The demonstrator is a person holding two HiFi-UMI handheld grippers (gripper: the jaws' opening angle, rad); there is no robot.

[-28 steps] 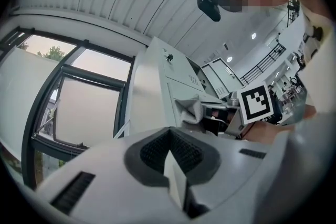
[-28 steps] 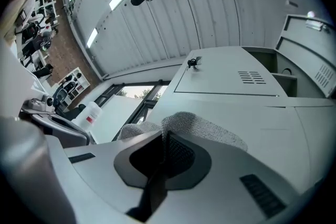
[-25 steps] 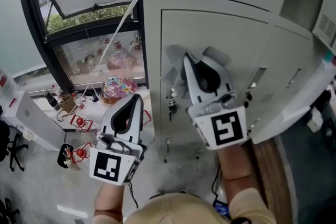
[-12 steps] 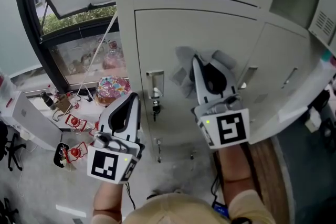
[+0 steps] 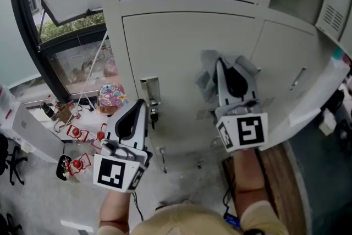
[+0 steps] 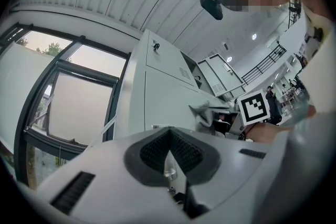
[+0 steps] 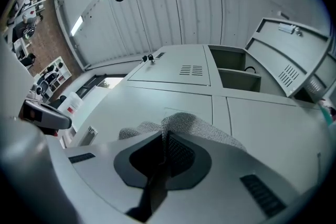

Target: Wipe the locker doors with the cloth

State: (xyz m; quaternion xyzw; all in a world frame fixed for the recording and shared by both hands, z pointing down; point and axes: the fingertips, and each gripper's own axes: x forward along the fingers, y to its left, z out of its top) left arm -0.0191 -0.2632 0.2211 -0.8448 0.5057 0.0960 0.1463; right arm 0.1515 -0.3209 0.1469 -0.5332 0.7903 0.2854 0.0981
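The grey lower locker door point(image 5: 181, 47) fills the middle of the head view. My right gripper point(image 5: 221, 63) points up at it, shut on a crumpled grey cloth point(image 5: 207, 75) that lies against the door's right part. In the right gripper view the cloth point(image 7: 202, 127) bulges out past the shut jaws of the gripper point(image 7: 166, 136) onto the door point(image 7: 173, 99). My left gripper point(image 5: 144, 103) hangs lower left, away from the lockers, shut with nothing in it. In the left gripper view its jaws point(image 6: 168, 136) are together, and the cloth point(image 6: 207, 112) shows beyond them.
A latch with keys point(image 5: 150, 93) sits at the door's left edge. An open locker door point(image 5: 308, 110) juts out at the right. A window point(image 5: 69, 14) stands at the left, with small red objects point(image 5: 77, 132) and a white box point(image 5: 22, 126) on the floor below.
My right gripper has slid the cloth to the right across the door, away from the latch. The left gripper has kept its place.
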